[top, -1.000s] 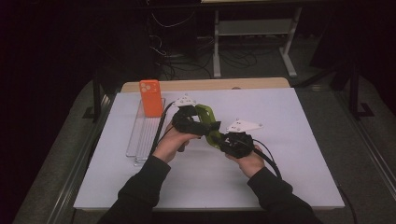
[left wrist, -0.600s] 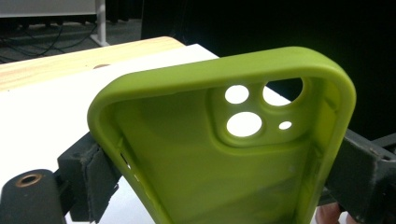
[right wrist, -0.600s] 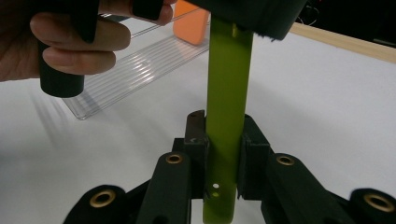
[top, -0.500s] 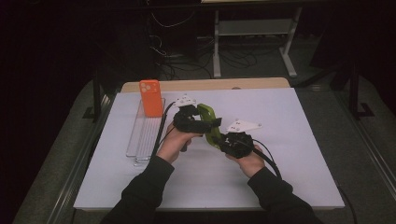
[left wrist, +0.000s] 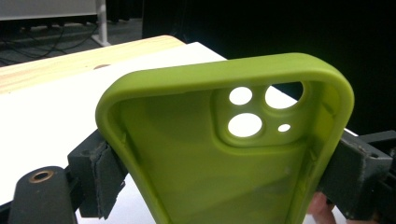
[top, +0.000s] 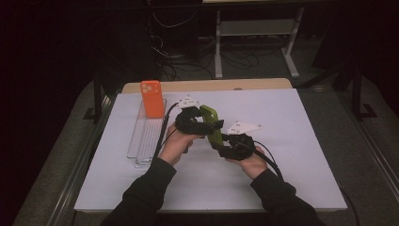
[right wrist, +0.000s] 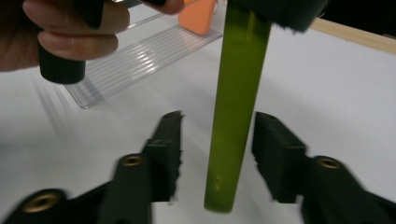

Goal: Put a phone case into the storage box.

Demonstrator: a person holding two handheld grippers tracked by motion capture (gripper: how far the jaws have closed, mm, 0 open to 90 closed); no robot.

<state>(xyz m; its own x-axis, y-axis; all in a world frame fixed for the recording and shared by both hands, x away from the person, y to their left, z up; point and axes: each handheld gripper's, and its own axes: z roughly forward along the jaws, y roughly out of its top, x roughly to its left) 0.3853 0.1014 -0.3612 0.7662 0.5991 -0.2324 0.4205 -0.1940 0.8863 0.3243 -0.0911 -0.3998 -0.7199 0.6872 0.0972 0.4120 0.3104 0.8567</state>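
Holding the green phone case (top: 212,126) above the middle of the white desk (top: 301,141), between both hands. Left hand (top: 175,146) reaching in from the bottom of the high view, forearm angled up and to the right, left tool (top: 203,126) pointed toward the case. Left tool's jaws just closed in, now pinching the case across its width: in the left gripper view, one pad (left wrist: 106,172) pressed on each long edge of the case (left wrist: 224,154), open inside and camera cut-outs facing the lens. Right hand (top: 248,160) set lower and to the right, right tool (top: 221,147) aimed up-left at the case's lower end. Right tool's jaws just spread apart: in the right gripper view, case (right wrist: 236,102) seen edge-on between them, clear of both pads. Orange phone case (top: 152,99) standing upright at the far end of the clear tray (top: 141,141), left of the hands.
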